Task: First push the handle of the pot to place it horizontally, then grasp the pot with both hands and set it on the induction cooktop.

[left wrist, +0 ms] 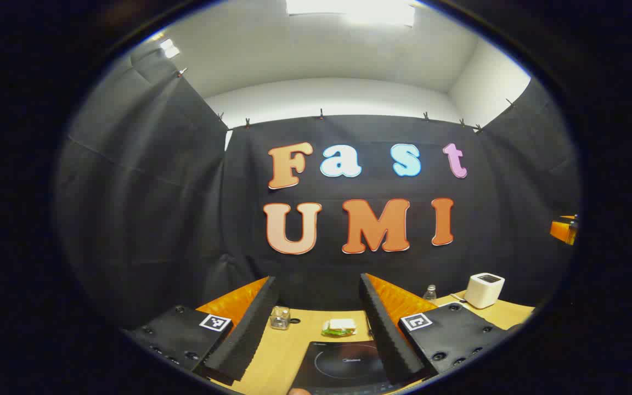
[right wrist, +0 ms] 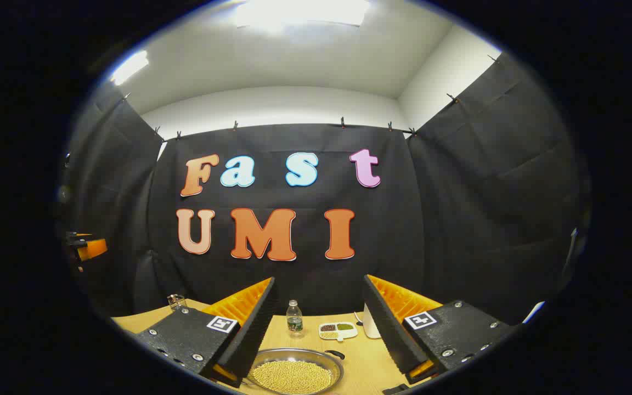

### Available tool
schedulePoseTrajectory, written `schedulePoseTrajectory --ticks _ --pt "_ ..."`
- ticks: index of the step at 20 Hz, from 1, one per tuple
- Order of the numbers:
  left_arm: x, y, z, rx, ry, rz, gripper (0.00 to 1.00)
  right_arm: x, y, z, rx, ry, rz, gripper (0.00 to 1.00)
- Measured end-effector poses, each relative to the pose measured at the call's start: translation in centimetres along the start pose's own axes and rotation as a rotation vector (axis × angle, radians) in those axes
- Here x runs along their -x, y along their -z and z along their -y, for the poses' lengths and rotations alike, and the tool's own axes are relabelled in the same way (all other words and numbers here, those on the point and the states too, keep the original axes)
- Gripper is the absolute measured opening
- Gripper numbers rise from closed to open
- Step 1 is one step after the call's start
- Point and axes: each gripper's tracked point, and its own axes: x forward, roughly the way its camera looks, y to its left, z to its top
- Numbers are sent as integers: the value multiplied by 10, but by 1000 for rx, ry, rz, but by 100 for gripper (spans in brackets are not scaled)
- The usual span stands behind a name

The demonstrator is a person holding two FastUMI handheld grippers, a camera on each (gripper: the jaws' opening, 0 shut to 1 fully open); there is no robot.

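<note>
cooktop (left wrist: 343,366) cut off by frame edge

From my left gripper view, the flat black glass induction cooktop (left wrist: 349,366) lies on the wooden table at six o'clock, a thin ring marked on its bare top. In my right gripper view, the shallow round silver metal pot (right wrist: 295,374) sits upright at six o'clock, heaped with small yellow beans, its dark handle (right wrist: 336,354) at its two o'clock rim.
</note>
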Motion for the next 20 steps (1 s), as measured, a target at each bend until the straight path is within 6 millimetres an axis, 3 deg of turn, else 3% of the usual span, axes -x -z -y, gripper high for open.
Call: schedulePoseTrajectory --ticks 3,4,5,6,10,11,12,19,20 --pt "6 7 1 25 15 -12 96 2 -1 -4 20 5 -10 100" --pt "5 10 3 33 26 -22 96 2 -1 -6 26 0 -14 95" --pt "3 13 3 40 31 -31 96 2 -1 -10 30 -4 -17 100" --pt "2 15 3 45 35 -39 97 2 -2 -12 32 -11 -20 95" --pt "-1 24 8 63 57 -68 96 0 4 -17 36 -32 -42 95" --pt "0 24 9 63 60 -70 96 0 5 -18 33 -36 -48 100" --pt "-1 25 10 61 61 -73 97 -1 7 -18 28 -36 -52 95" --pt "1 29 10 64 59 -84 97 -4 23 -11 -27 -40 -84 95" --pt "2 28 10 65 59 -83 97 -4 26 -9 -35 -39 -86 90"
